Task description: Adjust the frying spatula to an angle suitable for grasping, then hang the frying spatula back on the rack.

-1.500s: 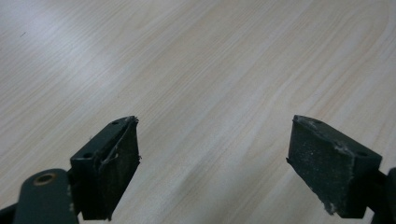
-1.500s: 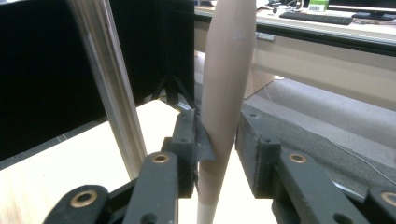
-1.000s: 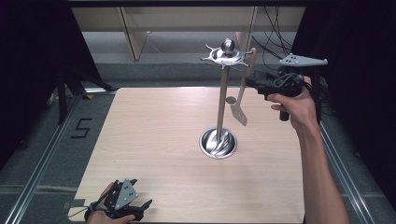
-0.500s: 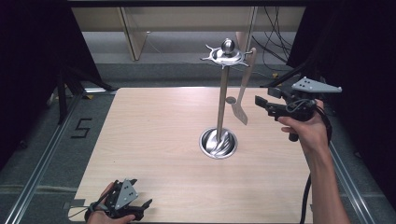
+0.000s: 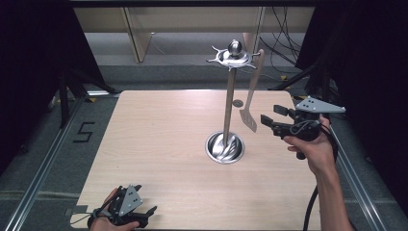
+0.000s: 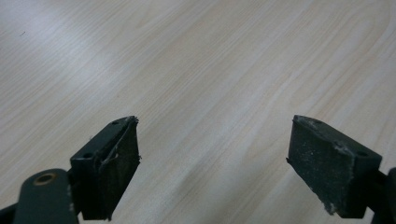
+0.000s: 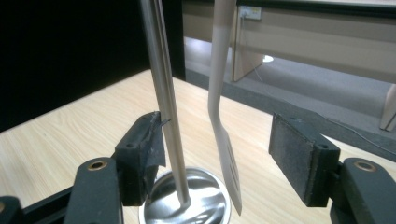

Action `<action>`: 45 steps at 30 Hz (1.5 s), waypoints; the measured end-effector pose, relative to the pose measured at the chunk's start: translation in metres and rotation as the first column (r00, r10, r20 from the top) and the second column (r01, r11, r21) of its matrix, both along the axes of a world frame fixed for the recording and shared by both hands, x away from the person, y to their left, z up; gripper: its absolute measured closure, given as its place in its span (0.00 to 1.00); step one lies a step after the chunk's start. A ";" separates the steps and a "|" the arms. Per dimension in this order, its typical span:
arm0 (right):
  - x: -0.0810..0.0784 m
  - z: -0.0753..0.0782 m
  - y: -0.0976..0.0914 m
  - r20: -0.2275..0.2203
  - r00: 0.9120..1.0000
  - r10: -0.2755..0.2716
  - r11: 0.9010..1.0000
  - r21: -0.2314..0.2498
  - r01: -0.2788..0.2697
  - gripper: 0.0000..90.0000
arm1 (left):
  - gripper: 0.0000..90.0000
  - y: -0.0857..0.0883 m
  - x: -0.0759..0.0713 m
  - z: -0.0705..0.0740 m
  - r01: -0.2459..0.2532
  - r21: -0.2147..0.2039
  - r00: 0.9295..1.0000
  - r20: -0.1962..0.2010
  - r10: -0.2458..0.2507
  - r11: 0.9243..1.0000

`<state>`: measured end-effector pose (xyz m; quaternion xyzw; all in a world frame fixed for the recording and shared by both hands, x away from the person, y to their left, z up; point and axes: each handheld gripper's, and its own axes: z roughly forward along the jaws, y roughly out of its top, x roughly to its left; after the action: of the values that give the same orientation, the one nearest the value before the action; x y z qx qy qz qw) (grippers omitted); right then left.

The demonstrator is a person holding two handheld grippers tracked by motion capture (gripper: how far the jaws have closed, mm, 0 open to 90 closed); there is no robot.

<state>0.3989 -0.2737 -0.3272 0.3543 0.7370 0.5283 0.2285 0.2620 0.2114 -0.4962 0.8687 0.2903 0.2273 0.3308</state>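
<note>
A spatula [image 5: 252,96] hangs from a metal stand [image 5: 228,113]. The right gripper [image 5: 270,121] is held beside it, jaws wide and empty; a careless approach could knock it off. The left gripper [image 5: 144,216] rests on the table [image 5: 159,139], jaws apart, empty.

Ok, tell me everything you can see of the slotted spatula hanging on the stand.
The spatula is pale, cream-coloured, plastic by its look, with a long slim handle and a flat slotted blade at the bottom. It hangs blade down from the top ring of the metal stand, beside the pole, tilted slightly, its blade clear of the table and the round base. The right tool is open beside it, not touching.
</note>
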 end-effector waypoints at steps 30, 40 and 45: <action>-0.023 -0.060 0.003 -0.114 0.993 -0.005 0.994 -0.107 -0.008 0.37 | 0.18 -0.002 0.001 0.000 -0.011 -0.007 1.000 0.009 0.011 1.000; -0.031 -0.086 0.002 -0.174 0.985 -0.002 0.992 -0.122 -0.019 0.37 | 0.18 -0.002 0.001 0.001 -0.010 -0.013 1.000 0.015 0.010 1.000; -0.033 -0.094 0.005 -0.195 0.981 -0.001 0.991 -0.135 -0.025 0.36 | 0.18 -0.003 0.000 0.001 -0.007 -0.025 1.000 0.009 0.007 1.000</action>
<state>0.3659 -0.2682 -0.4208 0.3833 0.7924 0.4408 0.1759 0.2621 0.2088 -0.4950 0.8624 0.2946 0.2285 0.3424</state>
